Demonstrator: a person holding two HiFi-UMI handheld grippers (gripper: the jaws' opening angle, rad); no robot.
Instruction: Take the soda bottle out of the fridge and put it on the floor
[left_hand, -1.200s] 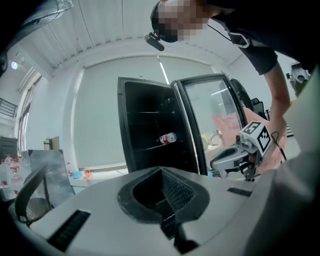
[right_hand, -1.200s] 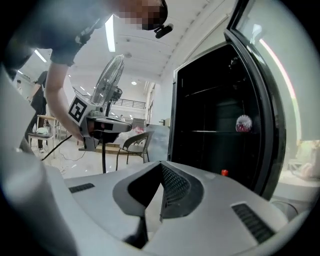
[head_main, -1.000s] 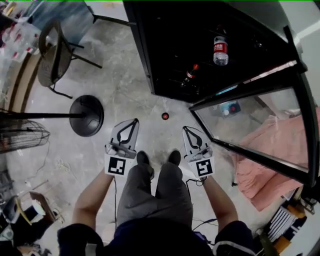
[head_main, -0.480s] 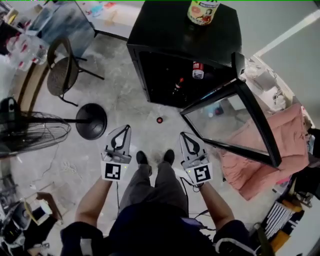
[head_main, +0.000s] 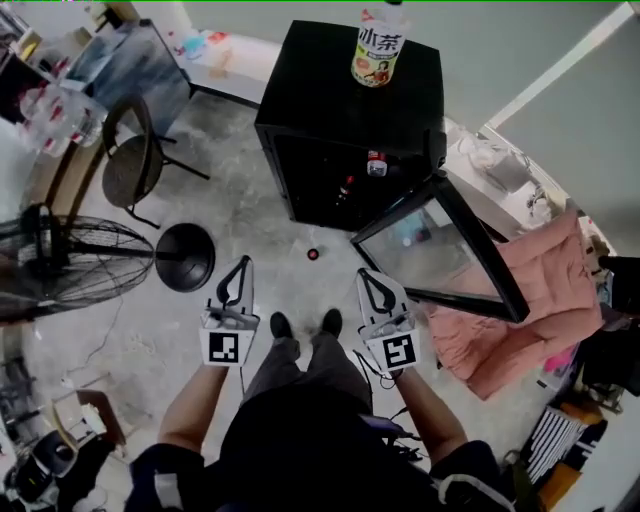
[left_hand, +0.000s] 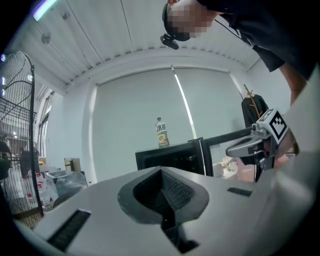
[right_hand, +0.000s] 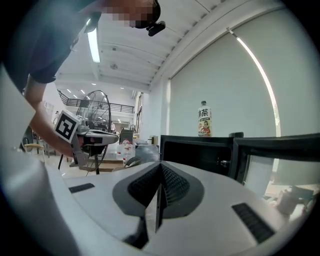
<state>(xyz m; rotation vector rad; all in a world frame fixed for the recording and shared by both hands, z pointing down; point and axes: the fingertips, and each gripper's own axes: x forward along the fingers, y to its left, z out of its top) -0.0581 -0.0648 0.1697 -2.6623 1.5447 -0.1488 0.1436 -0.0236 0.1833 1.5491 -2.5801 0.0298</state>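
The black fridge (head_main: 345, 95) stands ahead with its glass door (head_main: 440, 250) swung open to the right. Inside it a dark soda bottle (head_main: 346, 190) with a red cap leans on a shelf, next to a clear bottle (head_main: 377, 163) with a red label. My left gripper (head_main: 239, 264) and right gripper (head_main: 366, 276) hang side by side above the floor, well short of the fridge. Both are shut with nothing in them. The left gripper view shows its jaws (left_hand: 161, 170) meeting in front of the fridge (left_hand: 170, 157). The right gripper (right_hand: 160, 166) likewise points at the fridge (right_hand: 200, 150).
A tall tea bottle (head_main: 380, 45) stands on top of the fridge. A small red cap (head_main: 313, 254) lies on the concrete floor before it. A floor fan (head_main: 70, 265) with a round base (head_main: 186, 257) and a chair (head_main: 135, 165) are at the left. Pink cloth (head_main: 530, 320) lies at the right.
The head view has risen, so the fridge looks smaller and its top with the tea bottle has come into sight. Both grippers stay shut, side by side, and have come up with it.
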